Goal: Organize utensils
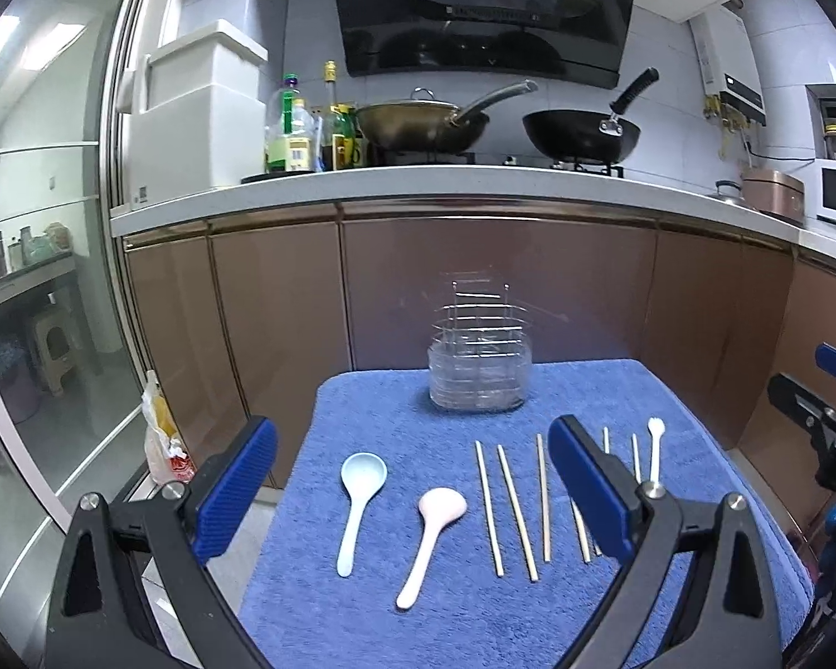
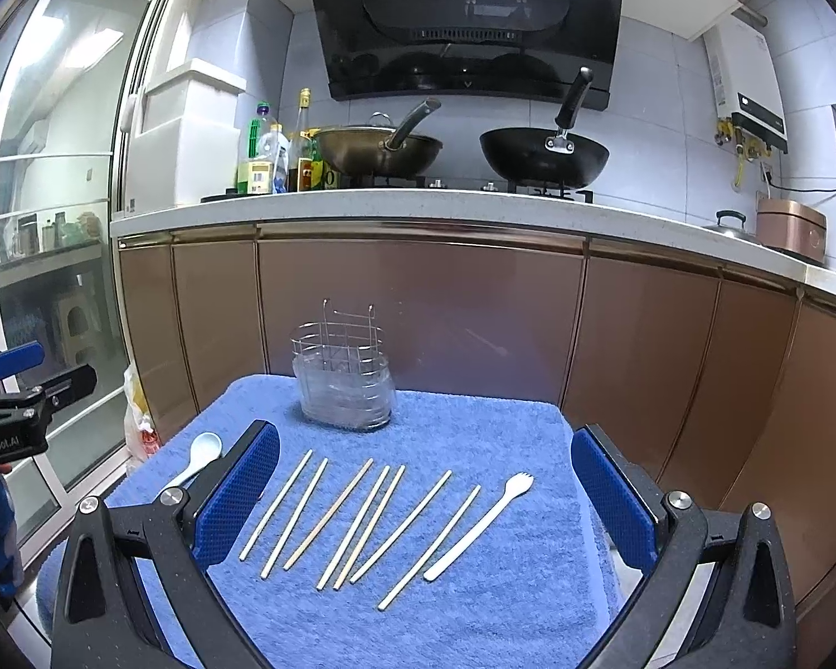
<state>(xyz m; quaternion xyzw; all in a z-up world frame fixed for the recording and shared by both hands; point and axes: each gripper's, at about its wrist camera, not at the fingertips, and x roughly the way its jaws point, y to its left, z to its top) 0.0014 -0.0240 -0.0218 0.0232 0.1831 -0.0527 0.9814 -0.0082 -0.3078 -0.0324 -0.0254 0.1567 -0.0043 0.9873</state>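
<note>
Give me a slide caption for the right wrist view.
Open right gripper hovers over seven chopsticks and a white spork on a blue towel.

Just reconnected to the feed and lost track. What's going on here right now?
Nothing has been picked up yet. Both the left gripper and the right gripper are open and empty above the blue towel. On the towel lie a blue spoon, a pink spoon, seven chopsticks and a white spork. The wire holder at the far end looks empty.
</note>
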